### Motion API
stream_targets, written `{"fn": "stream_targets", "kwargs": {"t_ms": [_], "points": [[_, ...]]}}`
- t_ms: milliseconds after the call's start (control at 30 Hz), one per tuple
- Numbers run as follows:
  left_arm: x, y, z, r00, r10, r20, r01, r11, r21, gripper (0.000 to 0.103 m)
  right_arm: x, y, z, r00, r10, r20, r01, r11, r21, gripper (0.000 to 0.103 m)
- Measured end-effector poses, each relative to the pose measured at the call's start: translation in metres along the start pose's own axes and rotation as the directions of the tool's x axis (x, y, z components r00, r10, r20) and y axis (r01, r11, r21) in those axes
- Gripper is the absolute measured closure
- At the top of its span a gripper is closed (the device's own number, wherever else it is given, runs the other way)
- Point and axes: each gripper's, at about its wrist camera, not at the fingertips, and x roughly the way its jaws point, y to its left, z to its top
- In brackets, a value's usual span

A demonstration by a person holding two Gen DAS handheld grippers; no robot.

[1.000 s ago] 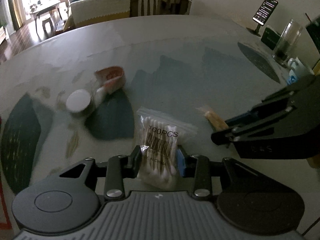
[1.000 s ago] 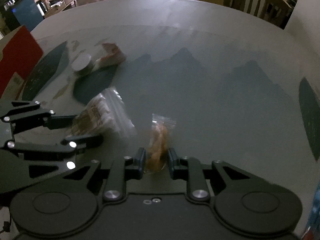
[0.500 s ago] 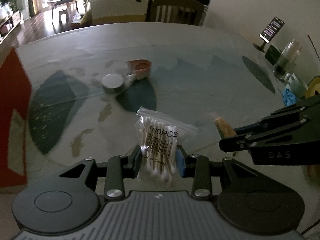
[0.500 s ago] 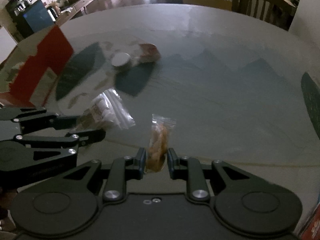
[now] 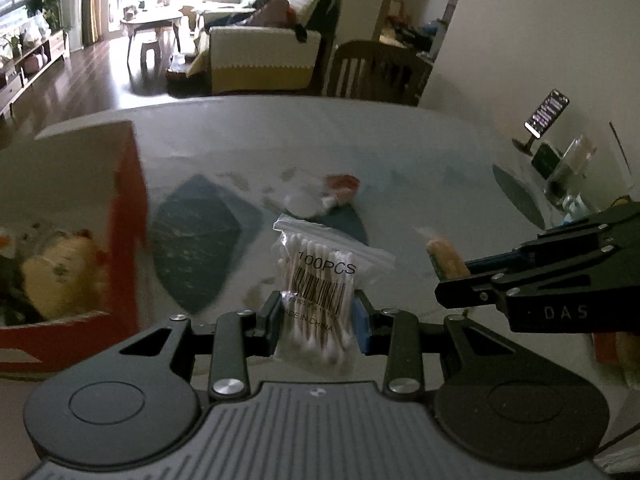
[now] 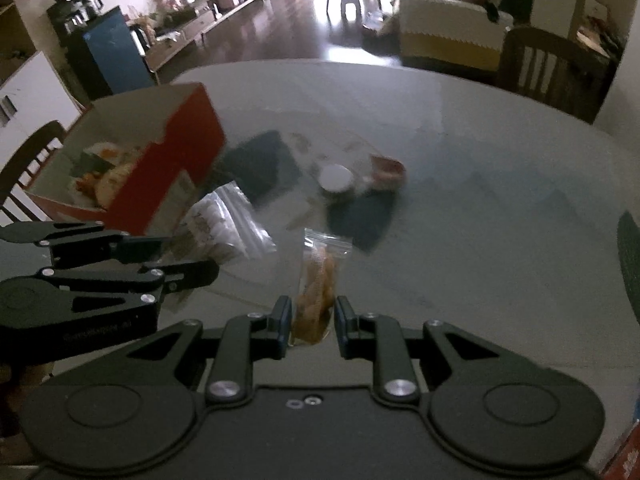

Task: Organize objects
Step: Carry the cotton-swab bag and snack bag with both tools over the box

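Two bags are carried above the bench: left claw is clamped on the swab bag, right claw on the snack bag, so steer toward the red box at 9 o'clock and let go only above its opening.

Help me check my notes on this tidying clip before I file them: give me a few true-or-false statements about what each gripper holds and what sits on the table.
1. The left gripper is shut on a bag of cotton swabs. True.
2. The right gripper is open and holds nothing. False: it is shut on a small bag of orange snacks.
3. The red box already holds items. True.
4. The table bears no loose items. False: a small white-lidded jar stands there.
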Motion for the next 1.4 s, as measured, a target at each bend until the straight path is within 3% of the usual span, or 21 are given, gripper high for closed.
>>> {"fn": "stream_targets", "kwargs": {"t_ms": [433,800,1167,1400], "points": [[-0.060,0.080,0.010,0.997,0.039,0.065,-0.038,0.999,-0.015,0.069,0.002,0.091,0.042,0.998,0.018,0.057,-0.013,0.997,-0.082,0.081],[-0.090,0.153,0.019,0.986,0.124,0.108,-0.123,0.992,-0.020,0.069,0.029,0.160,0.083,0.997,0.027,0.074,-0.016,0.989,-0.146,0.081],[-0.078,0.212,0.026,0.979,0.193,0.071,-0.193,0.981,-0.010,0.068,0.074,0.198,0.126,0.999,0.009,0.047,0.000,0.982,-0.187,0.081],[-0.053,0.236,0.032,0.978,0.206,0.034,-0.205,0.979,-0.019,0.068,0.118,0.197,0.147,1.000,-0.014,-0.011,0.012,0.990,-0.139,0.081]]}}
